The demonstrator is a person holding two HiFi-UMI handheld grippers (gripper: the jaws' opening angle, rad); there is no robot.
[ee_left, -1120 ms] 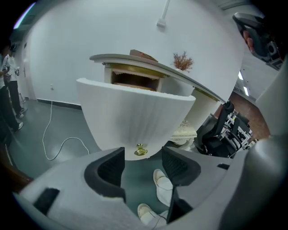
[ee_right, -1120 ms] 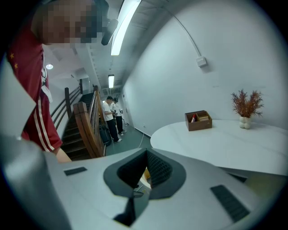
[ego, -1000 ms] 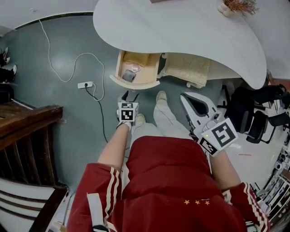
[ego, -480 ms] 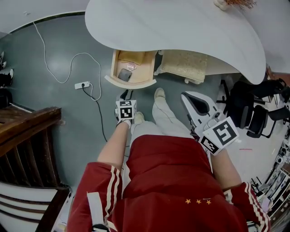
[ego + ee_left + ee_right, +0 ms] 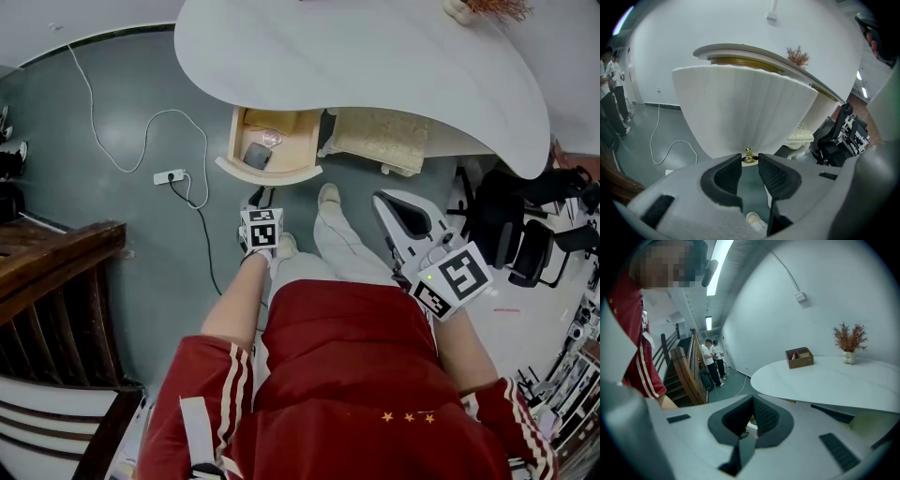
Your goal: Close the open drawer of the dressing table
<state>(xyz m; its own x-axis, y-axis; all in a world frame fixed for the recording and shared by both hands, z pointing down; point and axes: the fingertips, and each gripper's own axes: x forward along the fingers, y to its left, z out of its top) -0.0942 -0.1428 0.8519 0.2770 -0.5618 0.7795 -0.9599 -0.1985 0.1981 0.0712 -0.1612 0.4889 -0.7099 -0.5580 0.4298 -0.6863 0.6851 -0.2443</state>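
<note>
The drawer (image 5: 269, 172) is seen pulled out from under the white top of the dressing table (image 5: 375, 56), at its left end in the head view, with a dark object (image 5: 255, 155) lying inside on the wooden bottom. The left gripper (image 5: 750, 164) is held low in front of the drawer's fluted white front and pointed at it. Its jaws are drawn in to a narrow gap and are clenched on nothing. The small gold knob (image 5: 749, 154) is framed just past the fingertips; no contact with it can be made out. The right gripper (image 5: 752, 401) is carried off to the person's right, well apart from the drawer, with its tips brought together and nothing grasped. A beige cushioned stool (image 5: 380, 138) is tucked under the table beside the drawer. A power strip (image 5: 170, 175) with a white cable is laid on the grey floor to the drawer's left.
</note>
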